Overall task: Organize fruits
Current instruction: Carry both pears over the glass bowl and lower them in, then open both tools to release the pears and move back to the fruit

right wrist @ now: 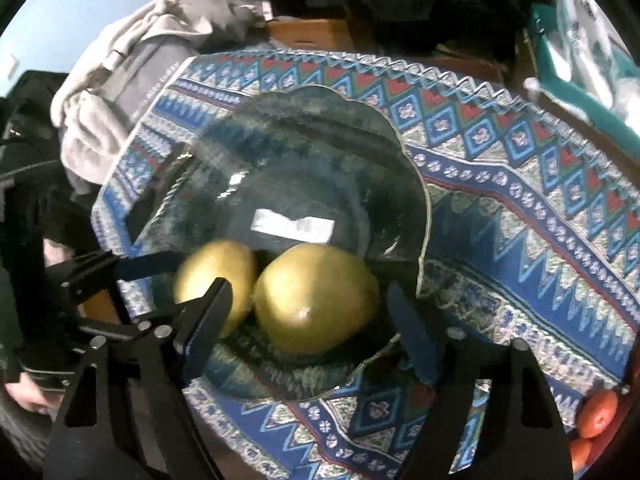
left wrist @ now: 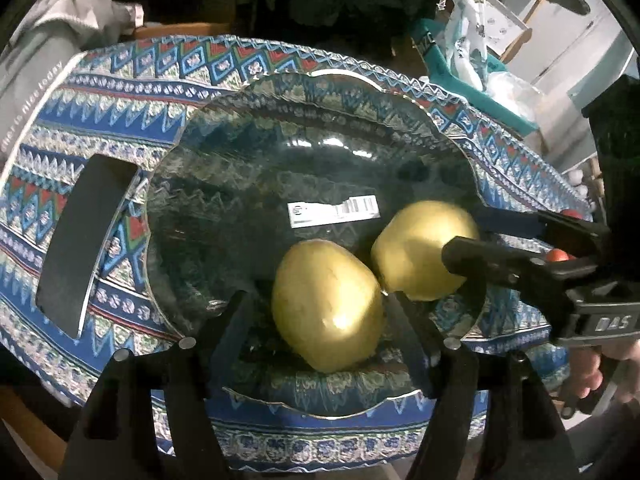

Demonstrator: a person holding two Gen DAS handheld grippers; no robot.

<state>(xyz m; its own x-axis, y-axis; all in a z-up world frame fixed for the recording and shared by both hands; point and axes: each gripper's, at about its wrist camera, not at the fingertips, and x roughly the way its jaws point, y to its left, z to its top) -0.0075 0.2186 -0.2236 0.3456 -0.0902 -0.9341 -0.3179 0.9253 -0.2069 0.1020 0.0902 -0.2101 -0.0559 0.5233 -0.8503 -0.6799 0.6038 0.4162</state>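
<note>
Two yellow-green apples lie side by side in a clear glass bowl (left wrist: 440, 136) with a barcode sticker (left wrist: 334, 211) on its bottom. In the left wrist view my left gripper (left wrist: 320, 320) is open, its fingers on either side of the near apple (left wrist: 326, 308). The right gripper (left wrist: 480, 240) reaches in from the right, open, around the far apple (left wrist: 416, 248). In the right wrist view my right gripper (right wrist: 312, 312) is open around the right apple (right wrist: 316, 296). The left apple (right wrist: 214, 276) lies between the left gripper's fingers (right wrist: 144, 265). The bowl (right wrist: 400, 152) also shows there.
A blue patterned cloth (left wrist: 120, 92) covers the table. A black rectangular object (left wrist: 86, 240) lies left of the bowl. Orange-red fruits (right wrist: 598, 414) sit at the cloth's right edge. Grey clothing (right wrist: 120, 80) is piled behind, and a teal bin (left wrist: 460, 80) with plastic bags stands back right.
</note>
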